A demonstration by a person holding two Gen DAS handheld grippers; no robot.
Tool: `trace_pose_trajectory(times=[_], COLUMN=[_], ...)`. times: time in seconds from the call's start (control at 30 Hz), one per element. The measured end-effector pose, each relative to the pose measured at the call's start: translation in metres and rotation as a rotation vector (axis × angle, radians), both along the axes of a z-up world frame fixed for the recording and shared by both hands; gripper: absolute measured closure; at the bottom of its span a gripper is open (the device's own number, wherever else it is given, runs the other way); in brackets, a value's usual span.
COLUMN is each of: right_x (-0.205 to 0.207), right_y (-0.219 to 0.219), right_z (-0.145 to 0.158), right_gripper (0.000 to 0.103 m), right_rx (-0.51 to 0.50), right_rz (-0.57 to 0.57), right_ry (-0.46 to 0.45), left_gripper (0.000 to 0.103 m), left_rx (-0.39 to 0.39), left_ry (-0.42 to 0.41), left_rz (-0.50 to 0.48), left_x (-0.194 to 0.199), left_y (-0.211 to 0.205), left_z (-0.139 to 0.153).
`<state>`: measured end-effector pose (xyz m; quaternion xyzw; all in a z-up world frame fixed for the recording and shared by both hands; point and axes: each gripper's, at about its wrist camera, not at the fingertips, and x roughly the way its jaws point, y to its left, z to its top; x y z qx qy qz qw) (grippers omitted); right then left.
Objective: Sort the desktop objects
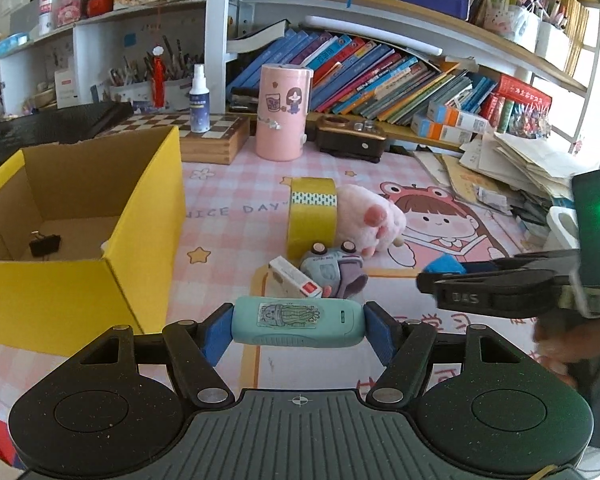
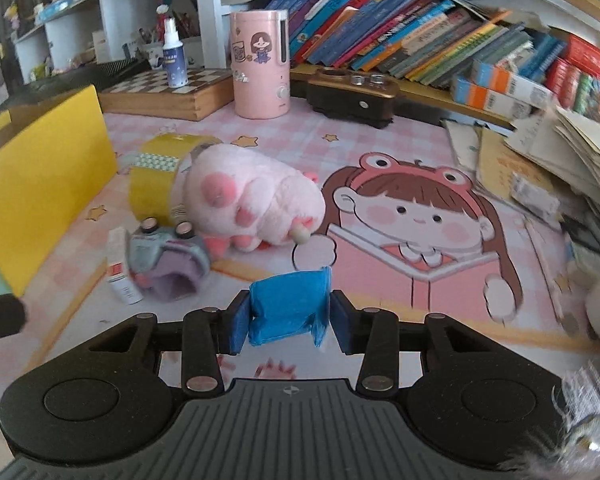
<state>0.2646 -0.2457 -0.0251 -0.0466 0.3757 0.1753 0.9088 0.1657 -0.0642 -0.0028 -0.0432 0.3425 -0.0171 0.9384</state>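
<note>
Two grippers each hold something above the pink desk mat (image 1: 228, 216): the left gripper (image 1: 298, 330) is clamped on a teal oblong case (image 1: 298, 322) lying crosswise between its blue pads, and the right gripper (image 2: 288, 318) squeezes a blue folded packet (image 2: 286, 306). From the left wrist camera, the yellow cardboard box (image 1: 140, 240) stands at 10 o'clock with a black binder clip (image 1: 44, 244) inside. At 12 o'clock the yellow tape roll (image 1: 312, 216), pink plush paw (image 1: 374, 220), grey toy (image 1: 334, 270) and small white box (image 1: 294, 282) lie close together.

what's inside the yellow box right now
A black binder clip lies on the floor of the yellow box, with something pale at the right wall. The near wall hides the rest.
</note>
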Motion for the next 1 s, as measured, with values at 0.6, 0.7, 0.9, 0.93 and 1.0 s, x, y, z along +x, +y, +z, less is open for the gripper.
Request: trace_pose_trajectory(times=[0.6, 0.7, 0.9, 0.93, 1.0], right_x=[-0.142, -0.161, -0.2, -0.206, -0.218], right_y=[0.045, 0.061, 0.09, 0.095, 0.104], right_z=[0.041, 0.043, 0.044, 0.044, 0.042], right_gripper=[0.064, 0.064, 0.064, 0.064, 0.064], right_rx=[0.067, 0.054, 0.041, 0.04, 0.04], right_rz=[-0.052, -0.054, -0.06, -0.062, -0.067], right_ry=[0.041, 0.035, 0.041, 0.045, 0.055], left_gripper=[0.034, 0.034, 0.034, 0.034, 0.034], left_rx=[0.009, 0.004, -0.011, -0.019, -0.023], left_ry=[-0.009, -0.009, -0.005, 0.0, 0.008], left_rz=[-0.062, -0.07, -0.082, -0.083, -0.085], left_x=[-0.074, -0.089, -0.122, -0.128, -0.138], left_y=[0.041, 0.056, 0.088, 0.094, 0.103], left_z=[0.012, 0.012, 0.011, 0.011, 0.009])
